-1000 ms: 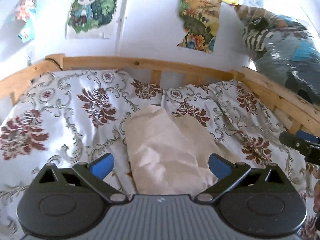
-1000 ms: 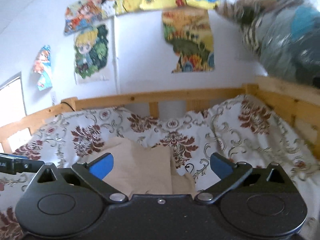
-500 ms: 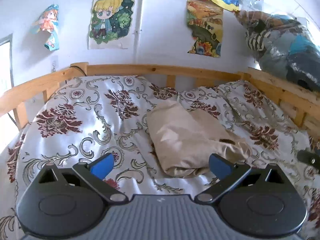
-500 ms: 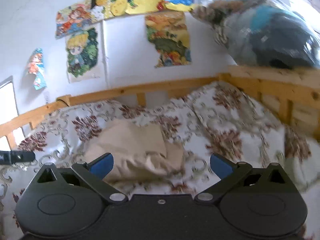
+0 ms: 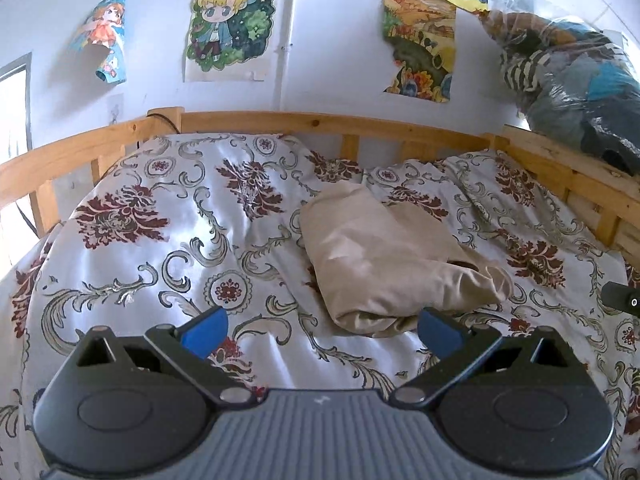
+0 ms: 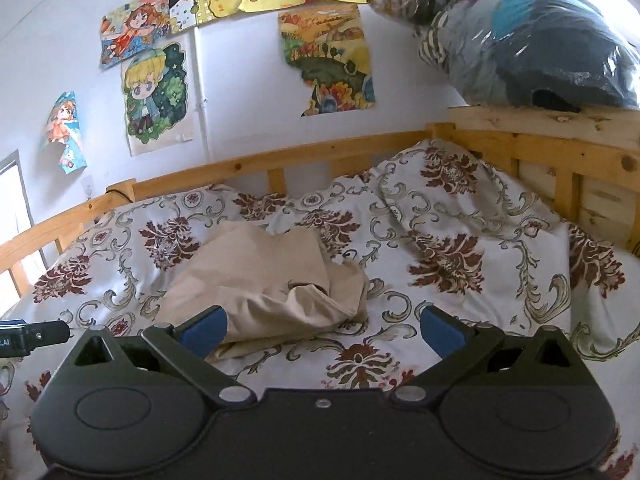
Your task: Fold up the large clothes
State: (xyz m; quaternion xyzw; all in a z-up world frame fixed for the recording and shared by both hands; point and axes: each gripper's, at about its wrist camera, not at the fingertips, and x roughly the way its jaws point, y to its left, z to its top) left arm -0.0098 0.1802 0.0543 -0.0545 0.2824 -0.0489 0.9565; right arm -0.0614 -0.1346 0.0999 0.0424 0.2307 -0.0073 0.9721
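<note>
Beige garment seemingly folded, both grippers empty

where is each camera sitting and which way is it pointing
Left wrist: on the left gripper, above the quilt, facing the wall; its open fingers show, the garment ahead-right.
Right wrist: on the right gripper, same direction; open fingers show, garment ahead-left.
Shared: garment, quilt, bed rail, posters, bag of clothes.

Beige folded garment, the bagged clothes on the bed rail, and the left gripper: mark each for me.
Beige folded garment [image 5: 384, 264]: left wrist view, on its smooth top panel.
Bagged clothes [image 6: 532, 36]: right wrist view, on the clear plastic over dark fabric.
Left gripper [image 5: 322, 330]: left wrist view, midway between its open blue fingertips.
</note>
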